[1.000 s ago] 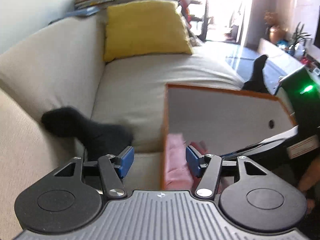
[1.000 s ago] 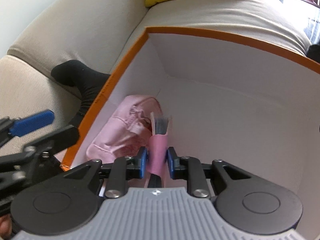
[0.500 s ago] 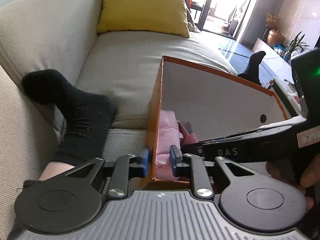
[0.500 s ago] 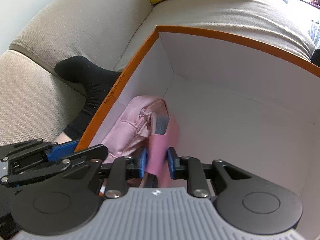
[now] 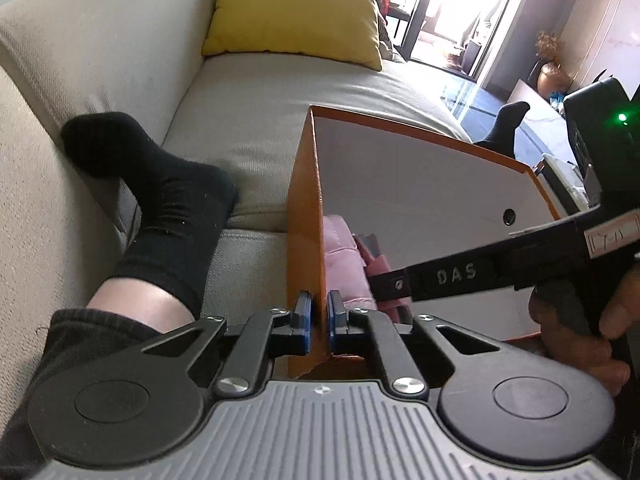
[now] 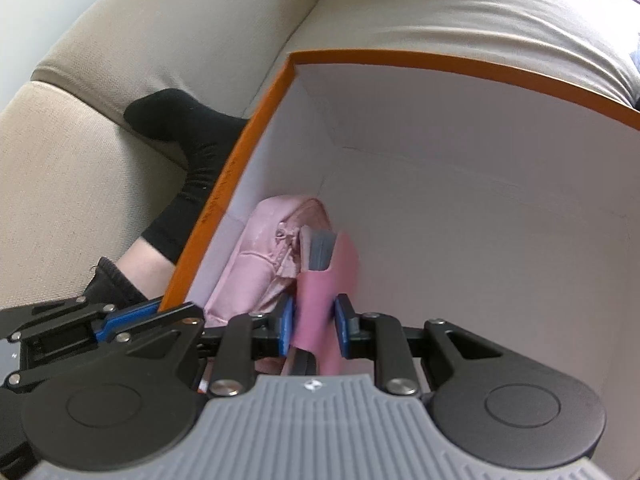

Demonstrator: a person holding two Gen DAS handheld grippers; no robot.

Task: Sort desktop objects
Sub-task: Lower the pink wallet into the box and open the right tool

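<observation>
Left wrist view: left gripper (image 5: pixel 319 316) is clamped on the side wall of the orange box (image 5: pixel 304 216), one pad outside, one inside. The box sits on a beige sofa (image 5: pixel 256 92), with a foot in a black sock (image 5: pixel 168 200) beside it and a yellow cushion (image 5: pixel 296 8) behind.

Right wrist view: right gripper (image 6: pixel 313 326) is inside the box (image 6: pixel 440 64), closed on a pink case (image 6: pixel 320 292) with grey items sticking out. Pink pouch (image 6: pixel 260 264) lies against the left wall, touching the case.
</observation>
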